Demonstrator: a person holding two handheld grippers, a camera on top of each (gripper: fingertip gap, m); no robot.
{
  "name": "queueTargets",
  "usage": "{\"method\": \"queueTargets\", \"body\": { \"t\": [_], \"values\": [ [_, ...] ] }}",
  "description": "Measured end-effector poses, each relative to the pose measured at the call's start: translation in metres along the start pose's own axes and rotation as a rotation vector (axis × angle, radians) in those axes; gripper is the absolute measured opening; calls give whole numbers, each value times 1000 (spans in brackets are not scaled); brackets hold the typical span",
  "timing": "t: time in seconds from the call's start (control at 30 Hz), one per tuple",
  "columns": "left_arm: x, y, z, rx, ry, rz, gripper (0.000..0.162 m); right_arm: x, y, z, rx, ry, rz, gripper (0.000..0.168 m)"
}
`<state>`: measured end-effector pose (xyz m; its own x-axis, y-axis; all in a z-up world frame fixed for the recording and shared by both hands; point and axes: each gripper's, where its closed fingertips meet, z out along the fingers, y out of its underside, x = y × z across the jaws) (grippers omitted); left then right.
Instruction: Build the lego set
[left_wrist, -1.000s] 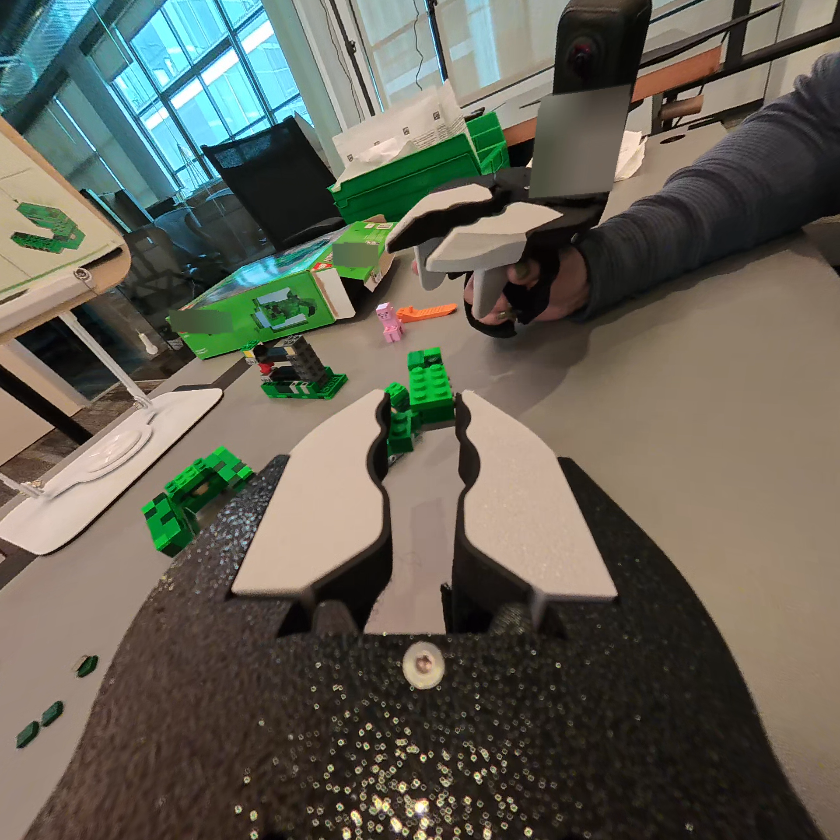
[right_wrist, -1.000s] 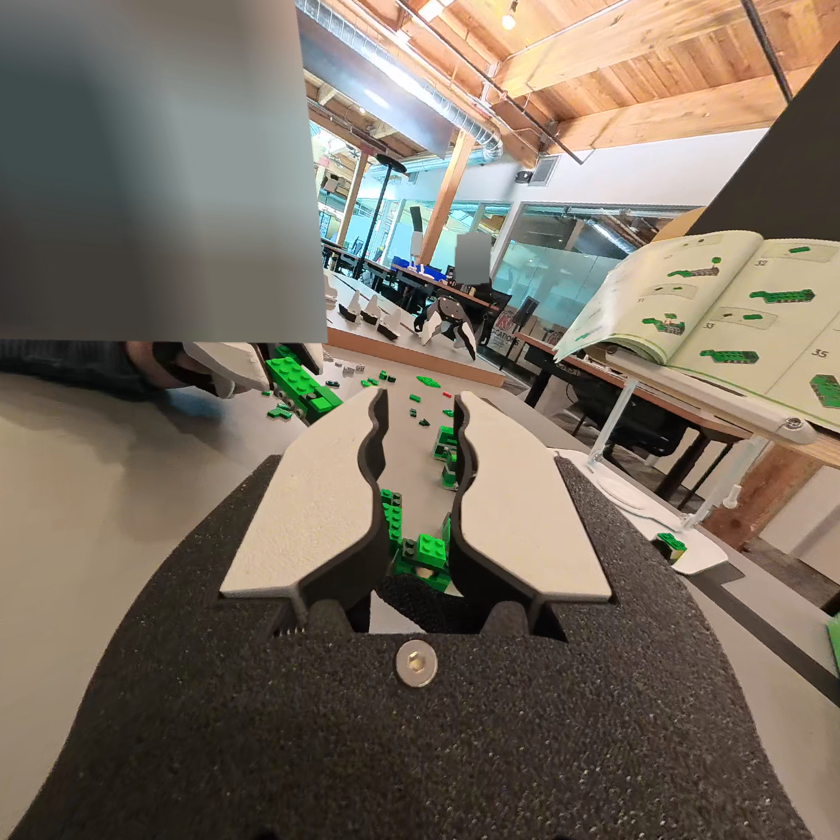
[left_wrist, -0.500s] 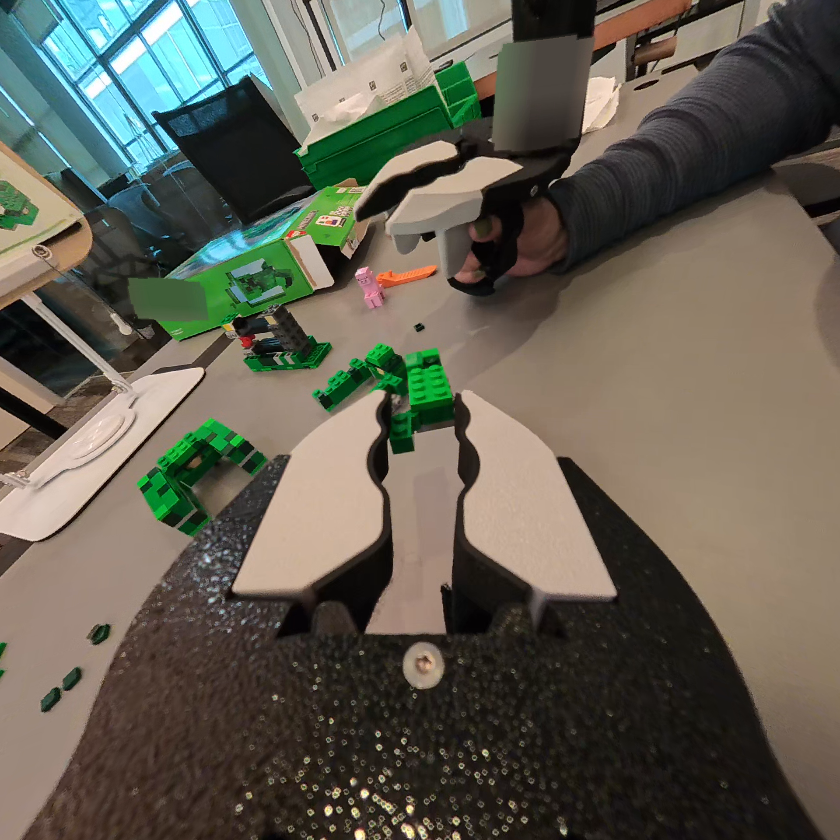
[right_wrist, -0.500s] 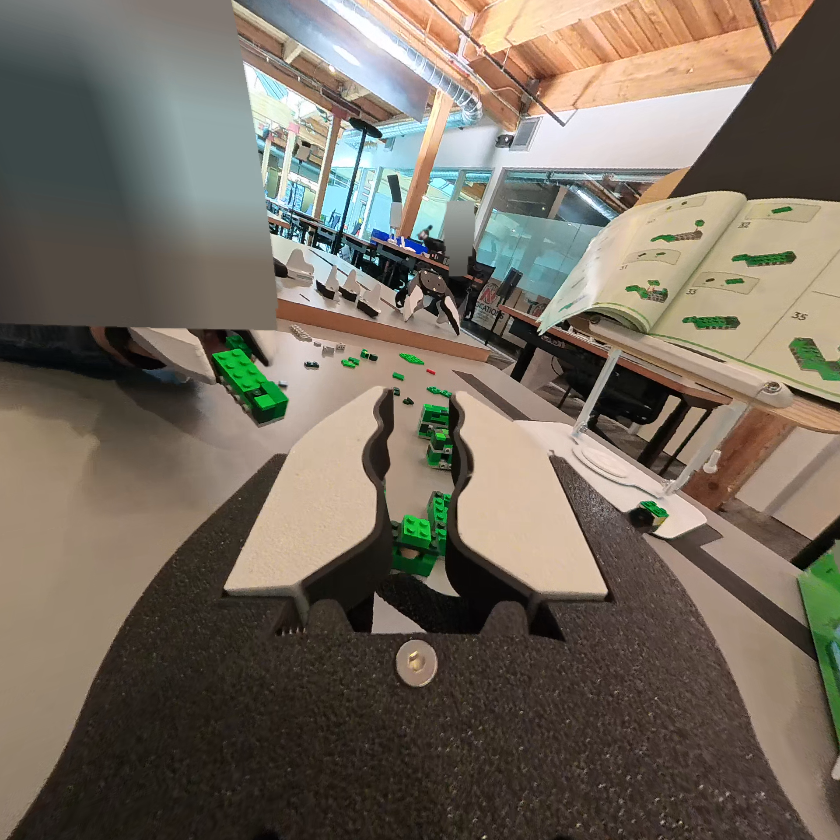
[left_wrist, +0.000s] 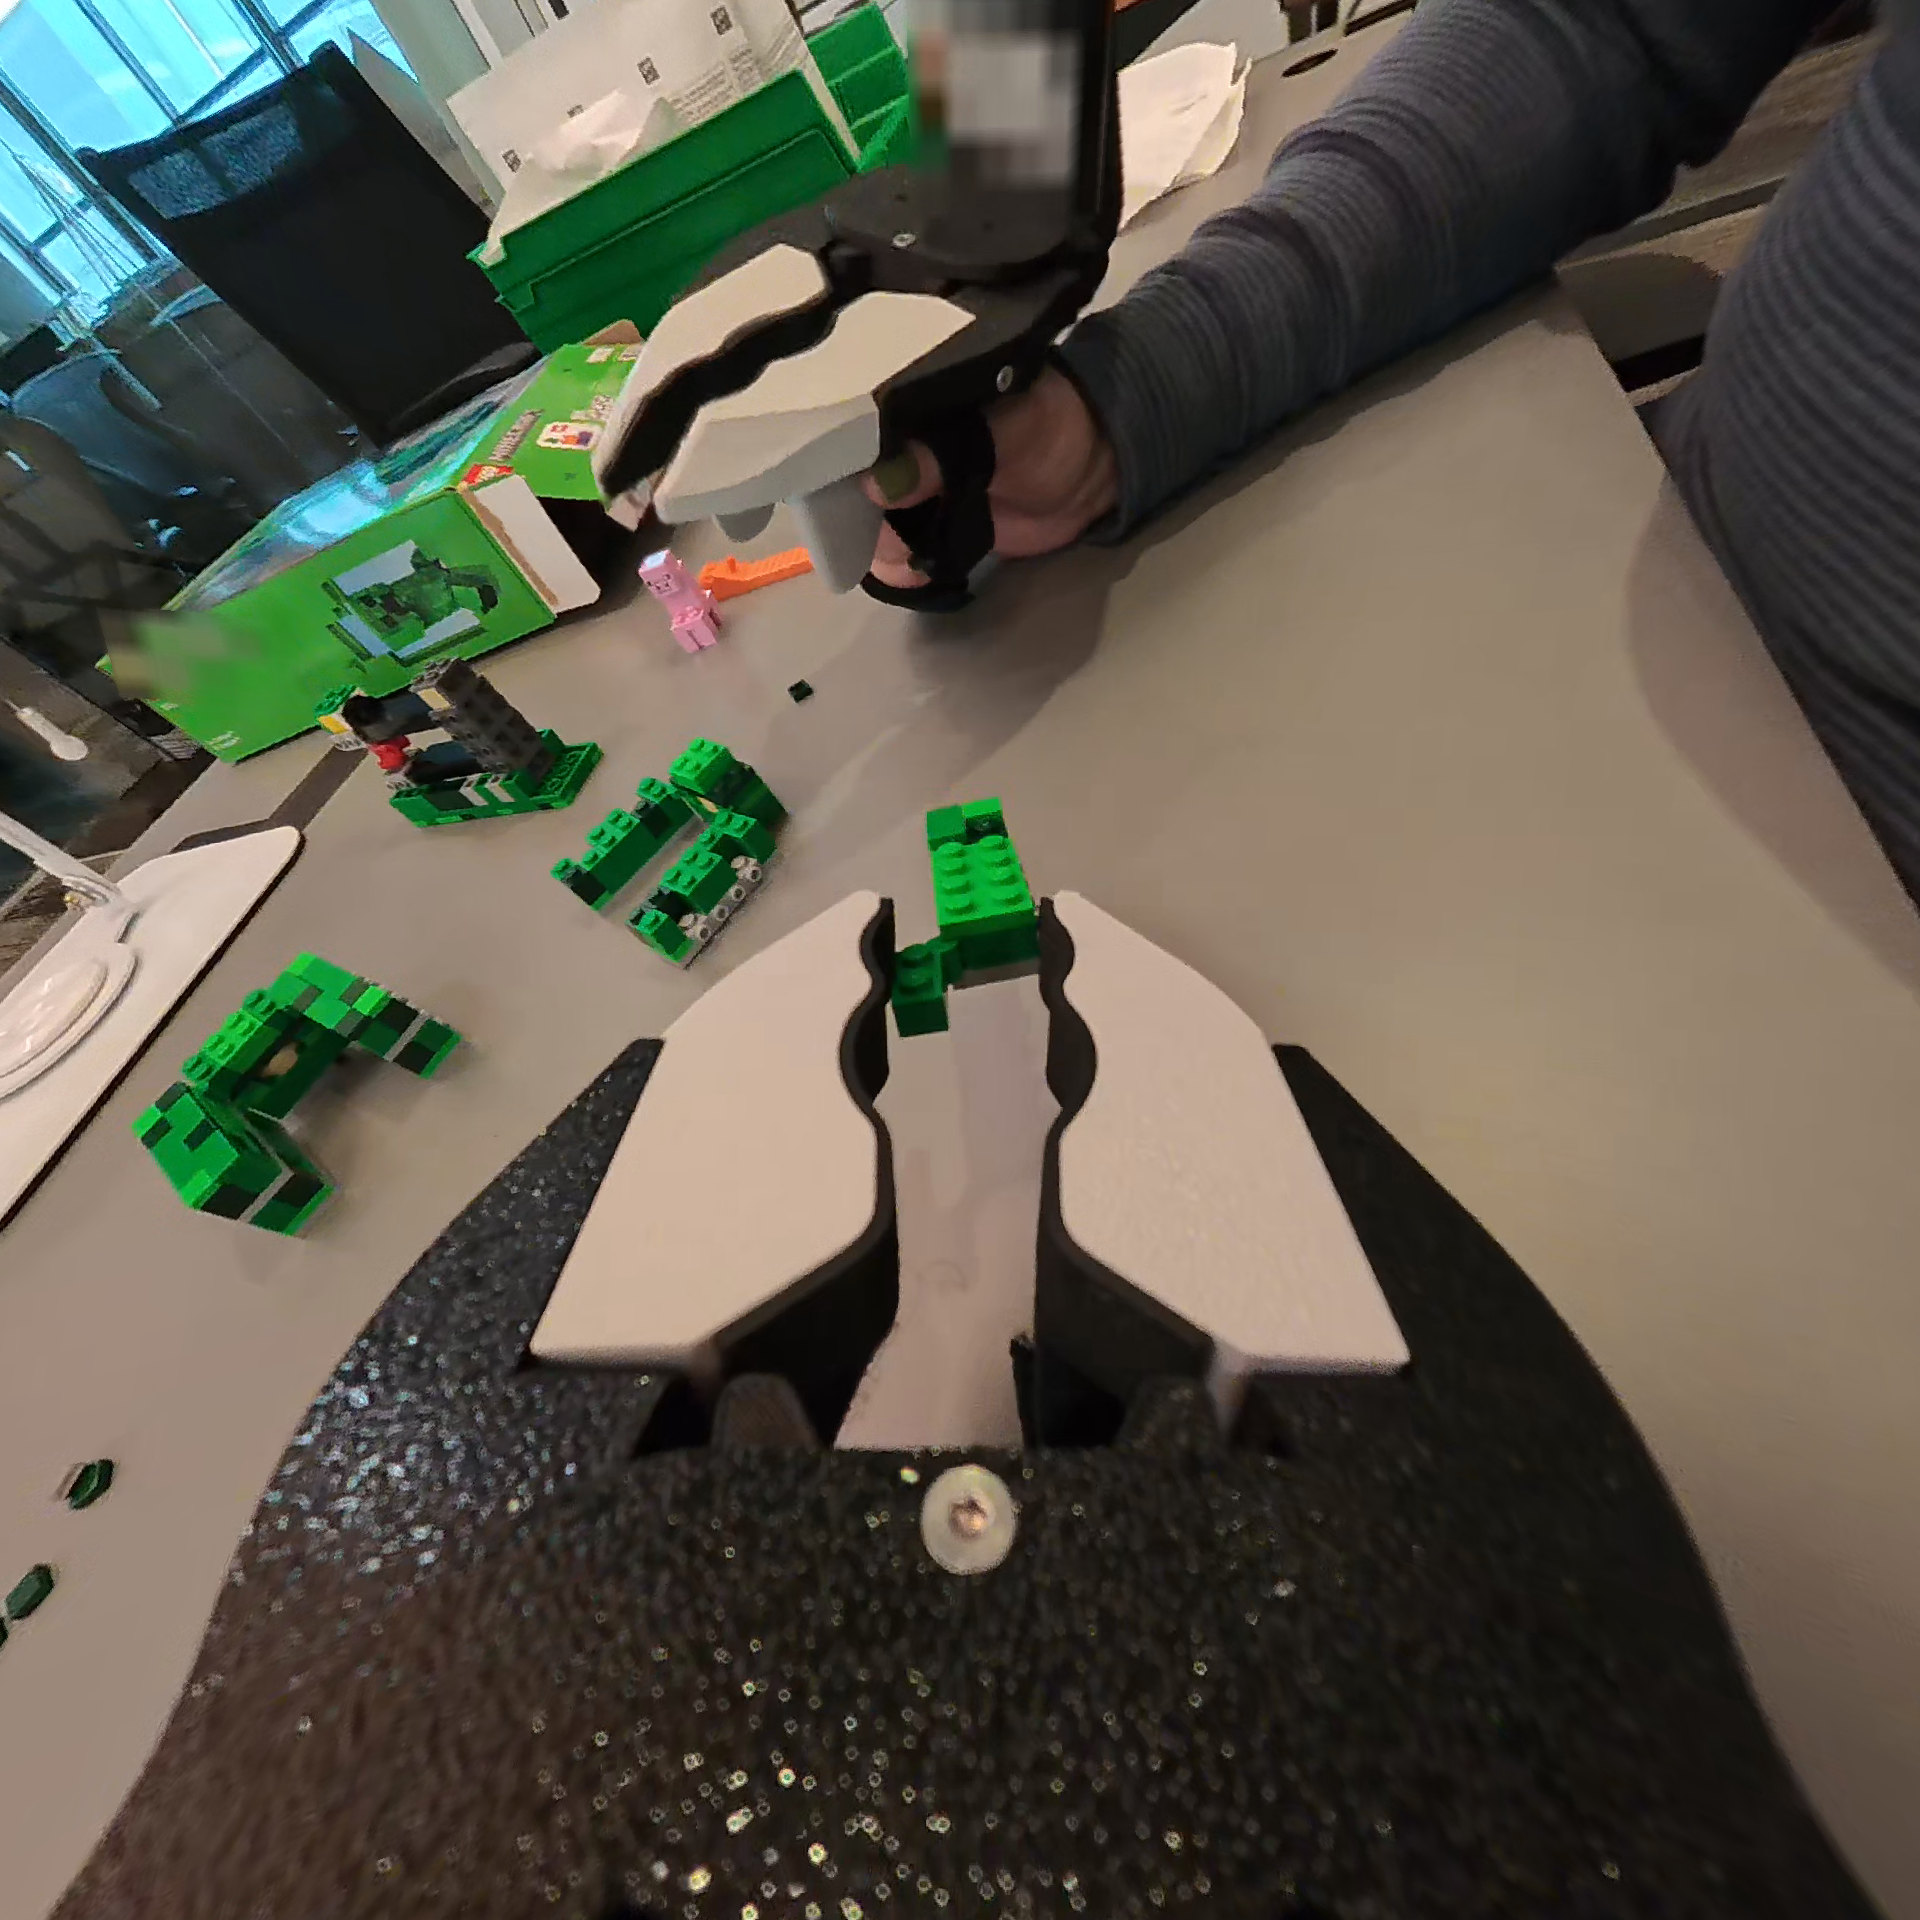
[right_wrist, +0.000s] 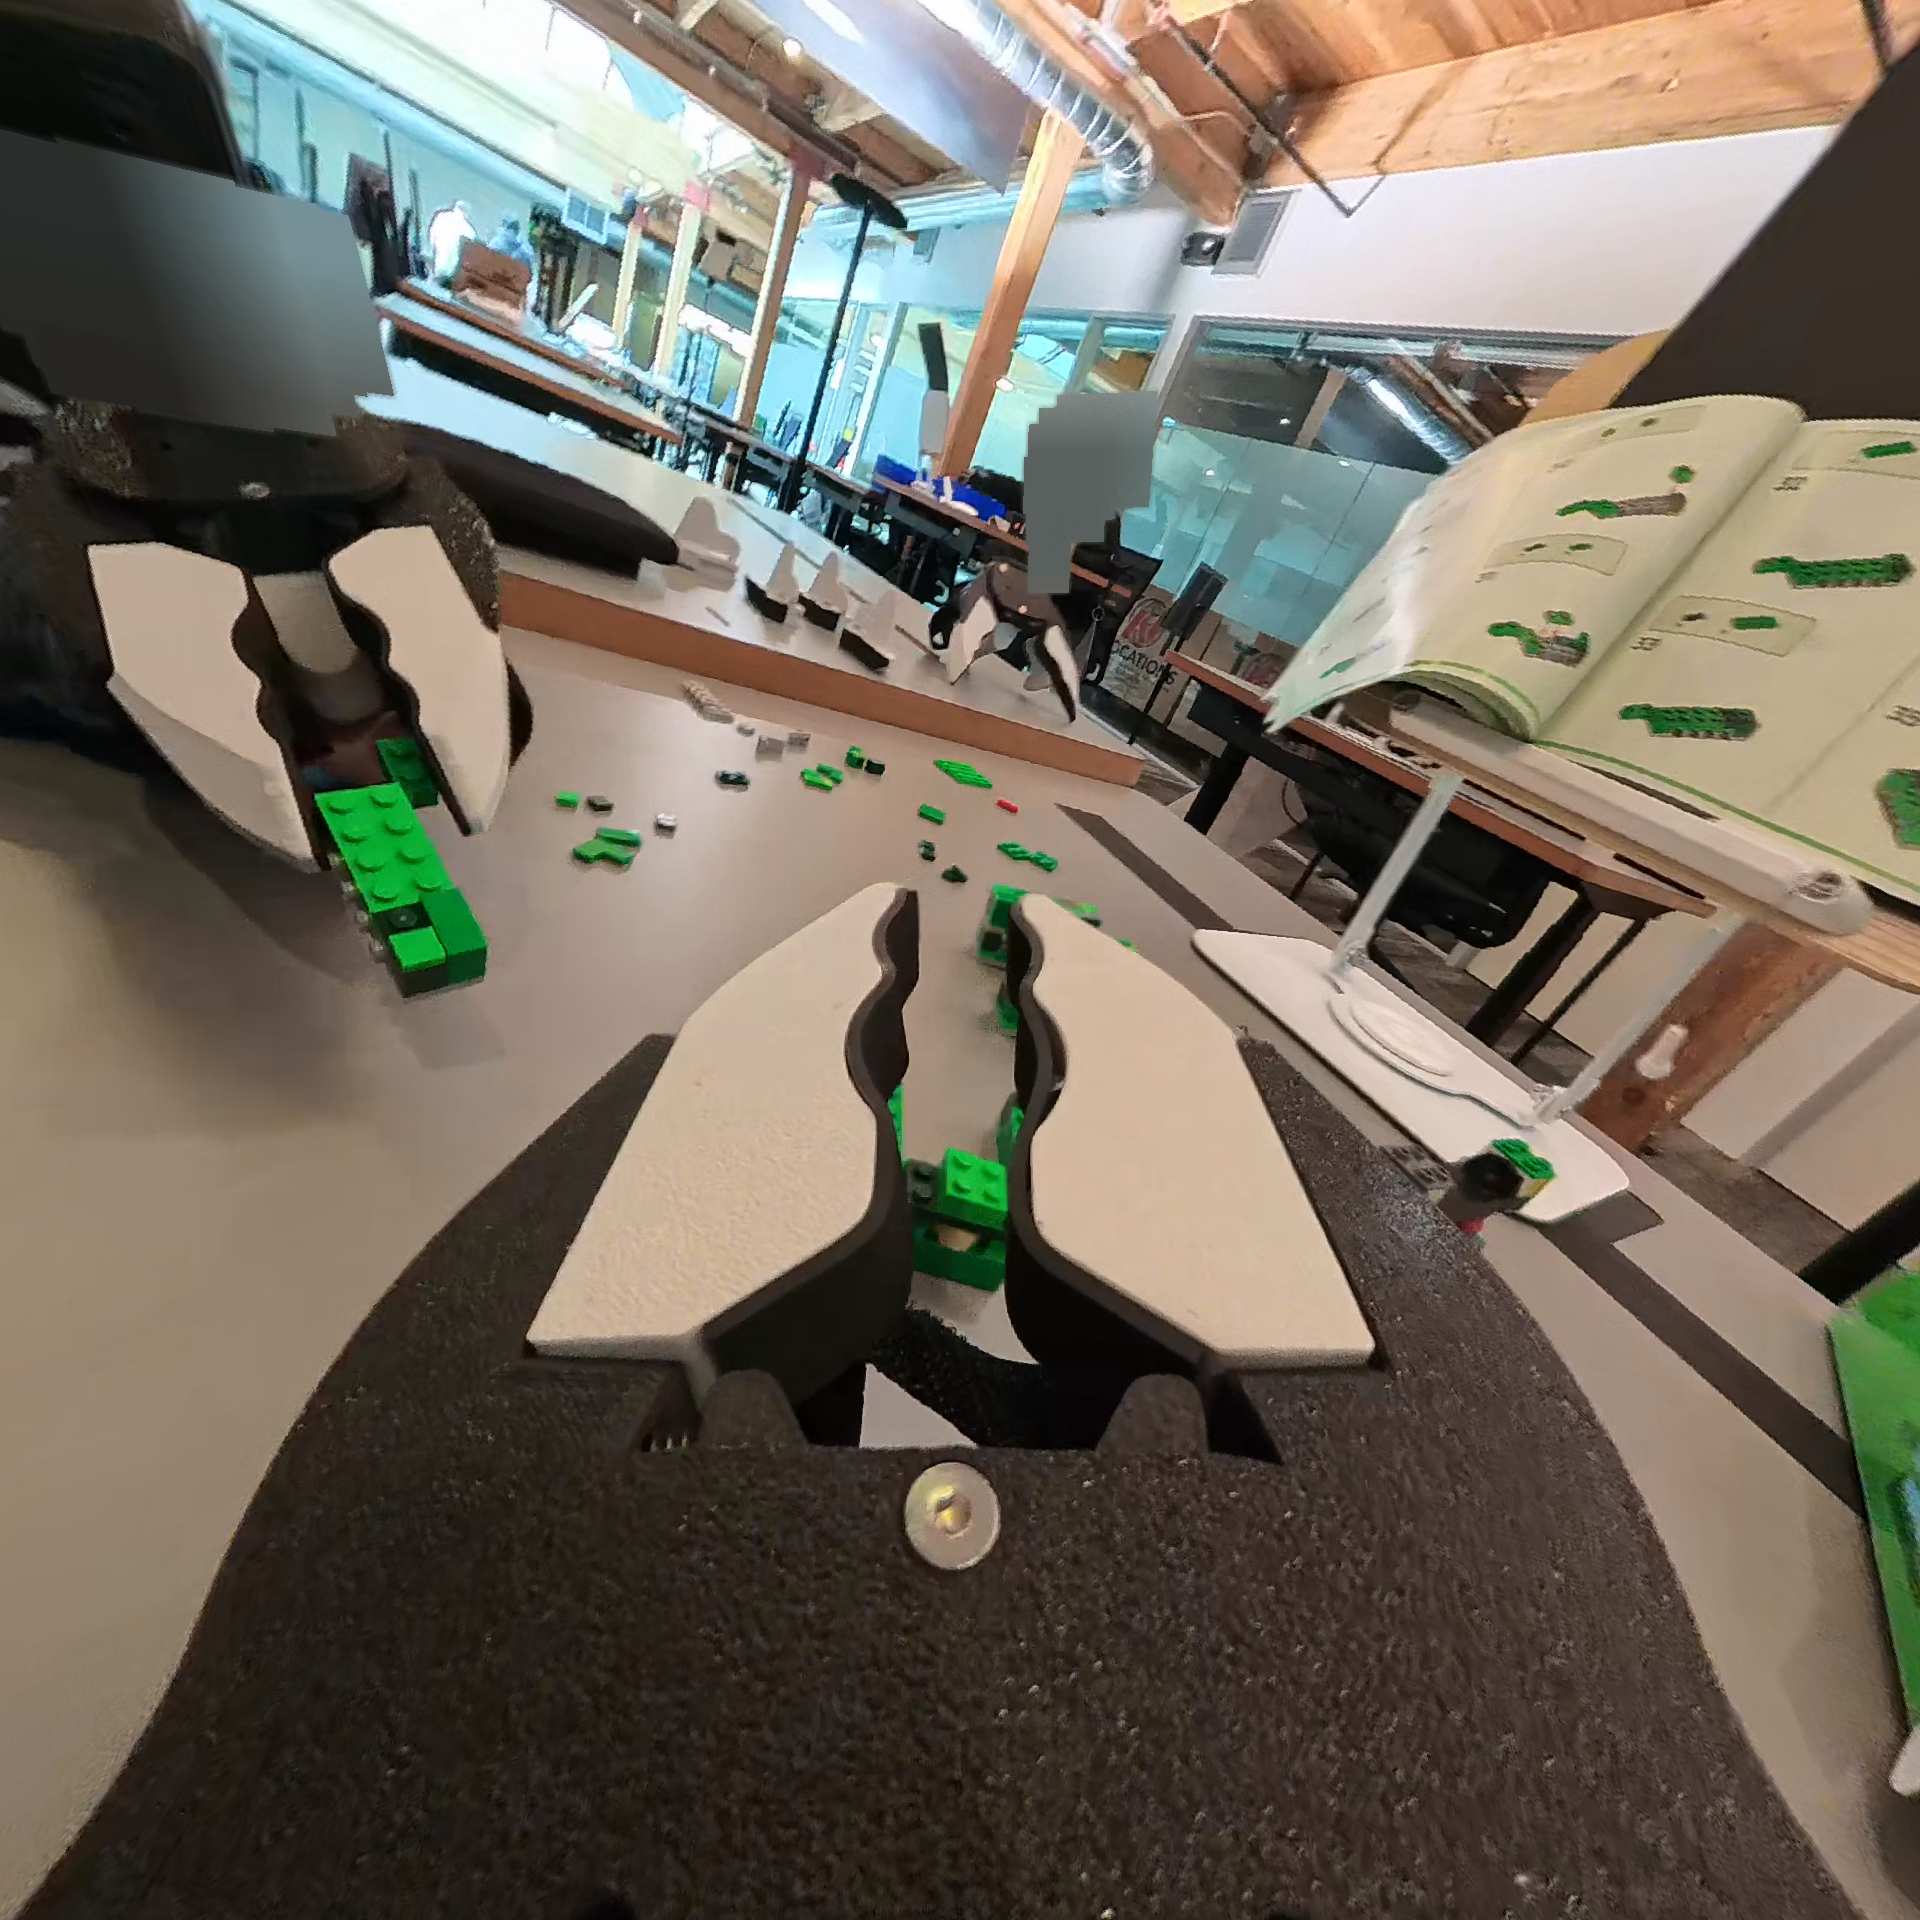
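My left gripper (left_wrist: 966, 914) is shut on a green Lego sub-assembly (left_wrist: 982, 894) and holds it by its near end, above the grey table (left_wrist: 1403, 935). It also shows in the right wrist view (right_wrist: 379, 826), with the assembly (right_wrist: 400, 883) sticking out of it. My right gripper (right_wrist: 961, 904) hovers over the table with its jaws a narrow gap apart and nothing between them. It also shows in the left wrist view (left_wrist: 634, 499), in a person's hand. A green arch-shaped build (left_wrist: 681, 862) lies left of the held piece and shows through the right gripper's gap (right_wrist: 961, 1205).
An angled green build (left_wrist: 270, 1081), a small black-and-green build (left_wrist: 478, 748), a pink pig (left_wrist: 686, 597), an orange separator (left_wrist: 758, 569) and the green box (left_wrist: 343, 613) lie to the left. Loose small pieces (right_wrist: 831, 779) are scattered. The instruction book (right_wrist: 1662, 623) stands on a white stand (right_wrist: 1382, 1018). About 12 cm separates my left fingertips from my right.
My left gripper has drawn back with the green sub-assembly, which now sits apart from the arch-shaped build. The right gripper has come nearer to the left one.
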<state>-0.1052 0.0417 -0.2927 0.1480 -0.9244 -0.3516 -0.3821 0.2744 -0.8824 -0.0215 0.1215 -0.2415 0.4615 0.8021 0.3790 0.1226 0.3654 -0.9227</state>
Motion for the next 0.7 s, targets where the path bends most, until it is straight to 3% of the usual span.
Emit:
{"method": "queueTargets", "body": {
  "t": [0.3,0.53,0.63,0.7],
  "values": [
    [-10,0,-23,17,-132,35,26,-11,-1,27,-136,-111,21,7],
    [-16,-3,-22,49,-138,-12,26,-13,-16,123,-390,-445,-110,10],
    [-9,-6,-20,50,-121,11,26,-12,0,165,-569,-573,-208,8],
    [-5,-3,-15,26,-104,29,26,-7,15,192,-695,-613,-171,7]
  ]
}}
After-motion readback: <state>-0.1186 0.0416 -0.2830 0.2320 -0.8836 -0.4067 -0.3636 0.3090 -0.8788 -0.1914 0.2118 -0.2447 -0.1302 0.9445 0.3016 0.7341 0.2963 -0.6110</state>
